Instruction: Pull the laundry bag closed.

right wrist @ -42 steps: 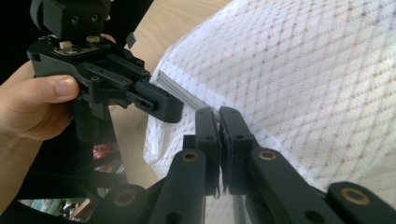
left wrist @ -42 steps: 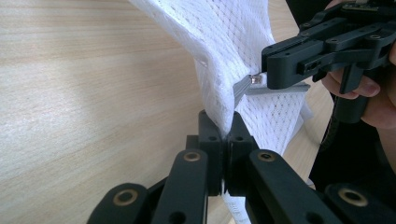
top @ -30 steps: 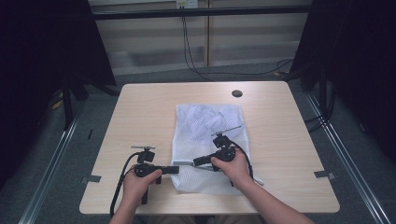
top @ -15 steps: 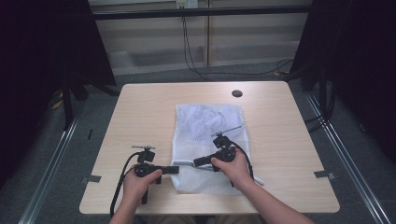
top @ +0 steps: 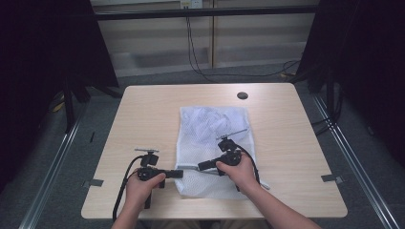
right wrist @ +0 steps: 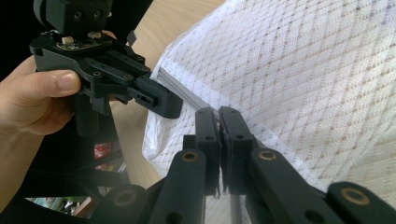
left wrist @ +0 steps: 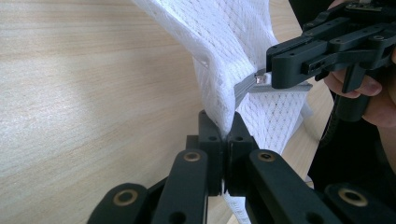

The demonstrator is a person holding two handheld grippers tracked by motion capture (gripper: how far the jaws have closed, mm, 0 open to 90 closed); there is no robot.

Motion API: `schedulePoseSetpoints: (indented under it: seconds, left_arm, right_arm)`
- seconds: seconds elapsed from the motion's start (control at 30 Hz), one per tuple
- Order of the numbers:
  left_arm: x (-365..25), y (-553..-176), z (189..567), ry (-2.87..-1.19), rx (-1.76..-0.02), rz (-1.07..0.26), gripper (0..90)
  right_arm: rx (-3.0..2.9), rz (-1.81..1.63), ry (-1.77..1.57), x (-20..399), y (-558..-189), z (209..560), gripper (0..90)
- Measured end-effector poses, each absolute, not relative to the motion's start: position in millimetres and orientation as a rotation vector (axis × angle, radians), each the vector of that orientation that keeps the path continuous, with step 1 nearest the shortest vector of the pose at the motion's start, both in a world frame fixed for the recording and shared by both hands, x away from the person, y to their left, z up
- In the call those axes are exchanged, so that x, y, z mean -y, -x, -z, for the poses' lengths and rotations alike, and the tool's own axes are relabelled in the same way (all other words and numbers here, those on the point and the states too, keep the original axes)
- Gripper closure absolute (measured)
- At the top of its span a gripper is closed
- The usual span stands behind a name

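Near edge: 2 hands hold 2 tools. The left tool (top: 177, 173), jaws pressed together, pinches the near-left edge of a white mesh bag (top: 215, 138), lifting a fold off the desk (top: 143, 114). The right tool (top: 203, 166), jaws closed, grips the grey zipper strip (left wrist: 245, 88) along the bag's near edge, just right of the left tool. The bag lies at desk centre. Far right: a dark round disc (top: 242, 95).
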State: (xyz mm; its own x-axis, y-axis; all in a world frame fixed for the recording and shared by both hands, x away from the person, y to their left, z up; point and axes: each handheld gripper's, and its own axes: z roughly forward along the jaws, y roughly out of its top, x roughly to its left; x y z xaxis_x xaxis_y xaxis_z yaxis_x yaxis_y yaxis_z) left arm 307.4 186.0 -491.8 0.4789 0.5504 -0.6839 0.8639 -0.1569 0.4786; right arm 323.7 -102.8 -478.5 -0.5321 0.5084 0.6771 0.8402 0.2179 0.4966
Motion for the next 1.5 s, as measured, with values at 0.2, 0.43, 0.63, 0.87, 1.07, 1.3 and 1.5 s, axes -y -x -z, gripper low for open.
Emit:
schedulePoseSetpoints:
  seconds: [0.2, 0.43, 0.63, 0.87, 1.07, 1.3, 1.5]
  left_arm:
    - [-190, -307, 490, -1.837, -1.188, 0.431, 88.3]
    - [-190, -307, 489, -1.847, -1.181, 0.427, 88.3]
    - [-191, -308, 488, -1.851, -1.177, 0.422, 88.2]
    - [-190, -308, 488, -1.844, -1.183, 0.418, 88.3]
    - [-190, -308, 487, -1.844, -1.190, 0.420, 88.3]
    - [-192, -308, 486, -1.859, -1.182, 0.407, 88.3]
    - [-191, -308, 484, -1.848, -1.190, 0.410, 88.3]
  right_arm:
    - [2.133, 1.236, 1.267, 107, -324, 479, 86.9]
    - [2.120, 1.234, 1.266, 108, -324, 478, 87.0]
    - [2.120, 1.234, 1.273, 111, -323, 478, 87.0]
    - [2.114, 1.232, 1.274, 111, -323, 478, 87.0]
    - [2.106, 1.239, 1.279, 114, -323, 479, 87.0]
    - [2.105, 1.227, 1.282, 116, -323, 479, 87.0]
    - [2.102, 1.232, 1.282, 118, -323, 478, 87.0]
